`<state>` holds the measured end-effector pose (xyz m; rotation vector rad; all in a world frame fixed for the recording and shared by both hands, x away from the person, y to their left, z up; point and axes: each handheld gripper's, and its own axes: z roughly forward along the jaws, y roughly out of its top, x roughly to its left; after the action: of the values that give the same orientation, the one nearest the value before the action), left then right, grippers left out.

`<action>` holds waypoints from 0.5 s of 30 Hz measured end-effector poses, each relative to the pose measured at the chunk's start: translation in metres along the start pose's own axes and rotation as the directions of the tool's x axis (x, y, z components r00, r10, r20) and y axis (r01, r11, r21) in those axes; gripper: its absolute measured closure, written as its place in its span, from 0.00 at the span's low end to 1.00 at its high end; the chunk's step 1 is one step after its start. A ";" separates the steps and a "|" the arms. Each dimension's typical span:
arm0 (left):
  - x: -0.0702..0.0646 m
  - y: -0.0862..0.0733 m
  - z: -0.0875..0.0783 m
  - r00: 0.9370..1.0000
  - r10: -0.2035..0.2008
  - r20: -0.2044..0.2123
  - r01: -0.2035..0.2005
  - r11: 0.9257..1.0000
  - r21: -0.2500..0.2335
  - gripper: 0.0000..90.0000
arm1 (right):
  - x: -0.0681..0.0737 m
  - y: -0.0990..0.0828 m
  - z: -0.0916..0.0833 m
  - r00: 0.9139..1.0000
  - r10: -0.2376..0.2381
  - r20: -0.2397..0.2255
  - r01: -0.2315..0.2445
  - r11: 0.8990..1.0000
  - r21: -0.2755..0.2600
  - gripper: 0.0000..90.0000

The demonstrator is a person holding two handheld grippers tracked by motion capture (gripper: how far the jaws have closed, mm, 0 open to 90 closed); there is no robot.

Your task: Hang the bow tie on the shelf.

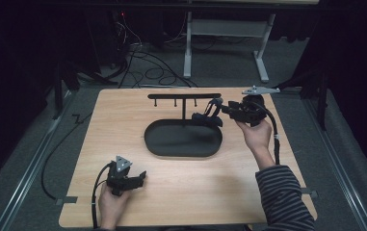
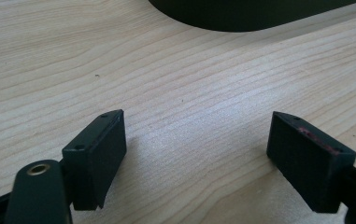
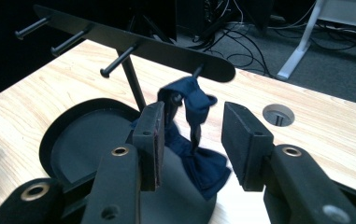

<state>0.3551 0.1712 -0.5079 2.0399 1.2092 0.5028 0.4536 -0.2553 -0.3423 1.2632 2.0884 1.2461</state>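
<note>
Pale, straight-grained wooden table point(image 1: 181, 187) is carrying a matte black oval tray point(image 1: 183, 138) with a T-shaped peg rack point(image 1: 184, 96). No writing is showing. A navy fabric bow tie point(image 3: 199, 140) is hanging from the end peg, between the right gripper's point(image 3: 192, 140) parted jaws. The left gripper point(image 2: 194, 154) is resting wide open, holding nothing.

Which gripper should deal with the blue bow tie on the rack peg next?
Probably the right gripper: its open jaws flank the bow tie hanging from the rack. The left gripper sits open at the table's near edge.
</note>
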 end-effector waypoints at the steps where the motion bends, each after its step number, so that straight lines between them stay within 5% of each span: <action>1: 0.000 0.000 0.000 1.000 0.000 0.000 0.000 1.000 0.000 0.22 | -0.001 -0.001 -0.002 1.000 0.004 0.000 -0.004 1.000 -0.002 0.67; 15: 0.000 0.000 0.000 1.000 0.000 0.000 0.000 1.000 0.000 0.22 | -0.005 -0.016 -0.020 1.000 0.024 -0.010 -0.024 1.000 -0.002 0.63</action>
<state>0.3551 0.1712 -0.5079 2.0400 1.2091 0.5030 0.4339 -0.2729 -0.3457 1.2874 2.0844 1.2675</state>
